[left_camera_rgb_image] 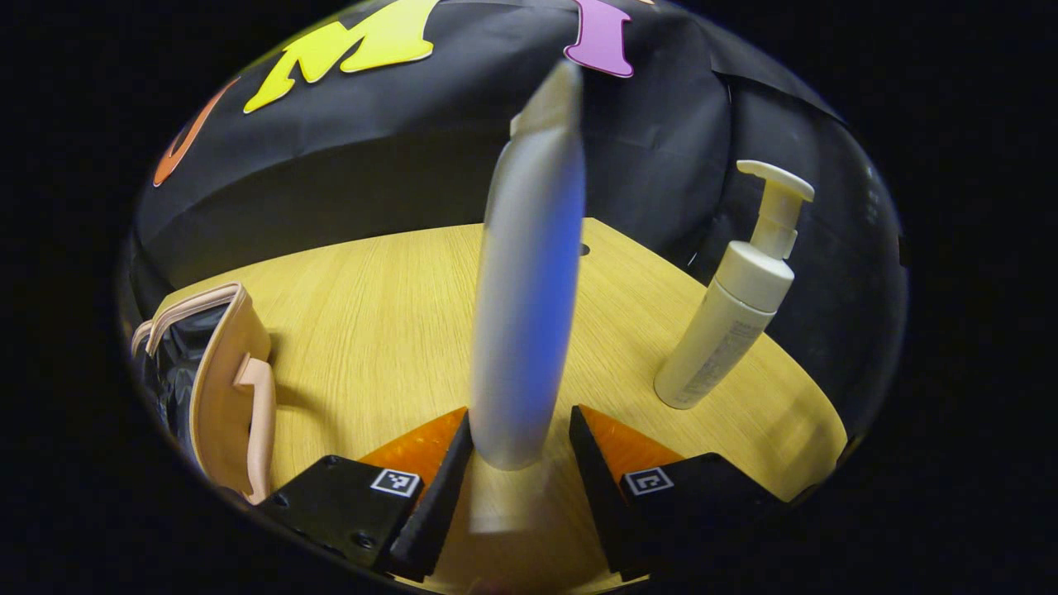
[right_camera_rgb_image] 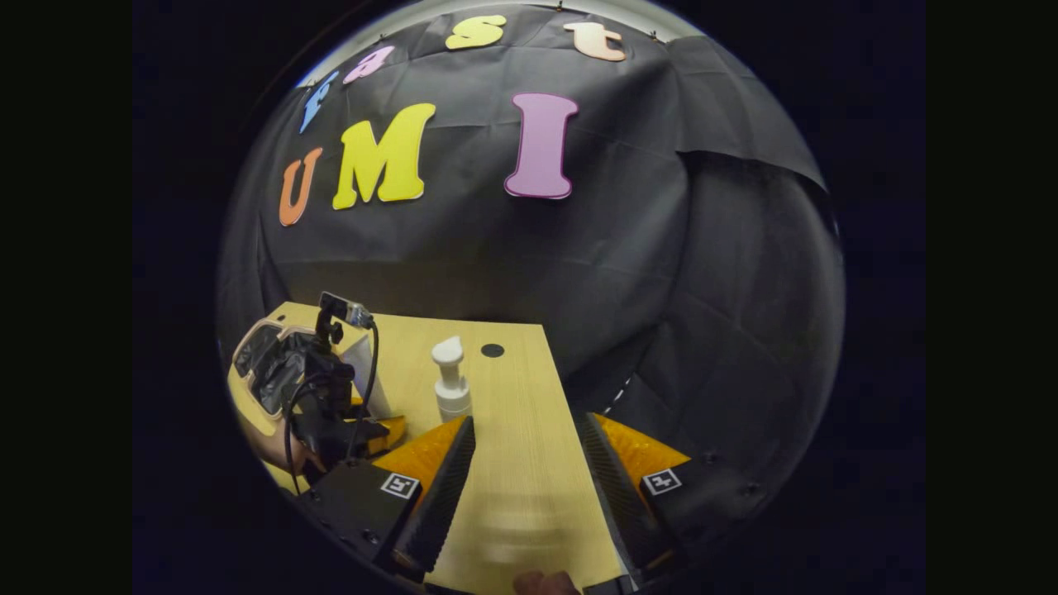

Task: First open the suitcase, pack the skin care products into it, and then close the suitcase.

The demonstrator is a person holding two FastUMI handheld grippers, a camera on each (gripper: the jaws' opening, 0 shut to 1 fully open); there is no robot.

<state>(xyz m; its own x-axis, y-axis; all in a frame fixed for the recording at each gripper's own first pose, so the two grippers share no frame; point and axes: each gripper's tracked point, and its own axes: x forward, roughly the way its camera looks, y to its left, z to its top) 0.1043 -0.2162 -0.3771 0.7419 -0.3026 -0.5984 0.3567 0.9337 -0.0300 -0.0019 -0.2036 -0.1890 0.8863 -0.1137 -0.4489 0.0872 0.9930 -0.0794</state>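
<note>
We see a tall white bottle (left_camera_rgb_image: 529,281) standing up between the fingers of our left gripper (left_camera_rgb_image: 521,450) in the left gripper view. Its long side points straight up, and it looks blurry, so we think it is moving. The fingers sit close on both sides of its bottom end, but we cannot tell if they both press on it. The suitcase (left_camera_rgb_image: 219,388) is open and lies off to the left of this gripper, near the table (left_camera_rgb_image: 372,306) edge. A pump bottle (left_camera_rgb_image: 731,310) stands to the right, well apart. So we think the tall bottle has to go left to get into the suitcase. In the right gripper view, our right gripper (right_camera_rgb_image: 525,463) is held wide with nothing in it, low over the table. It is farther off, and the pump bottle stands just ahead of it.
</note>
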